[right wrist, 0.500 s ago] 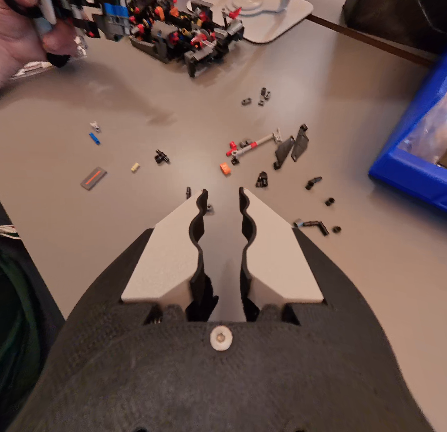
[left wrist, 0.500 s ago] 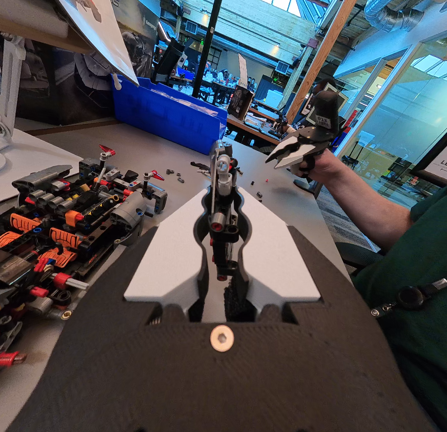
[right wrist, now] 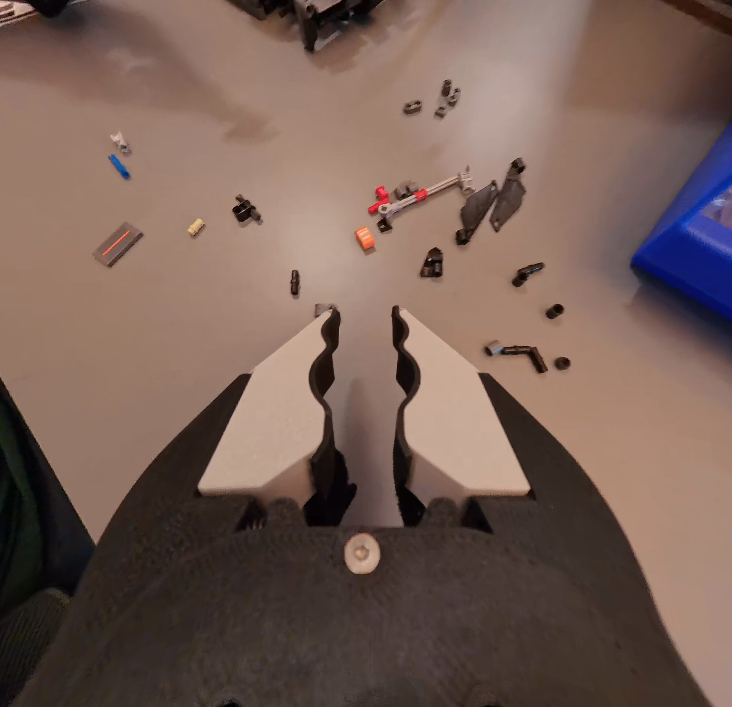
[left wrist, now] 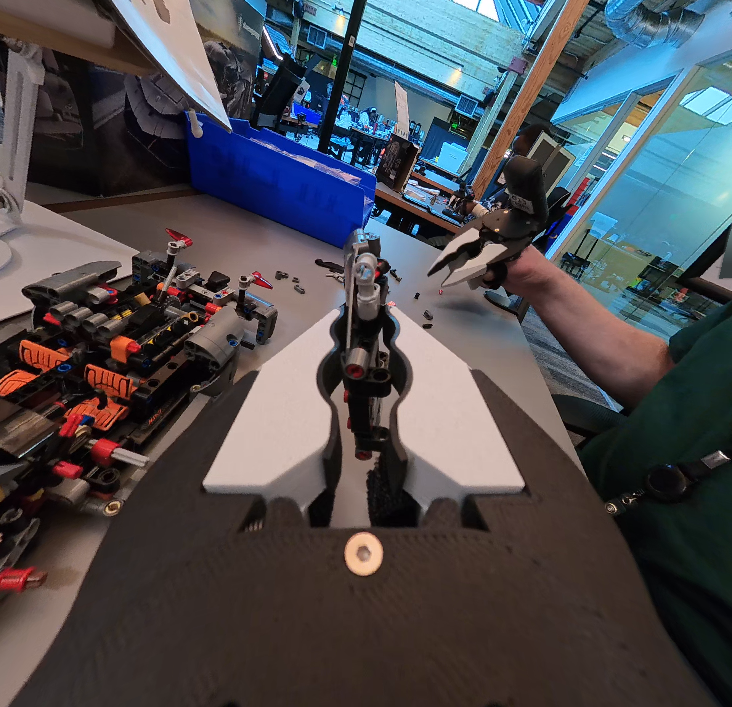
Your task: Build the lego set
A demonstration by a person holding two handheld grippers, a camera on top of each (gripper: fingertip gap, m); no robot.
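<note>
The left hand-held gripper (left wrist: 362,319) was clamped on a small black-and-grey Technic sub-assembly (left wrist: 364,331), held upright above the bench (left wrist: 237,228), with the large partly built car model (left wrist: 119,351) lying to its left. The right hand-held gripper (right wrist: 364,312) hovered with jaws apart and empty over scattered loose parts, a short black pin (right wrist: 294,282) just beyond its left finger. The step in hand looked like fetching the next piece; which one was wanted is unclear. The next move would call for lowering, closing on it, then carrying it to the sub-assembly.

Lettering on dark box (left wrist: 222,54) at 11 o'clock and sticker on right gripper (left wrist: 455,268) at 2 o'clock; wording withheld.
</note>
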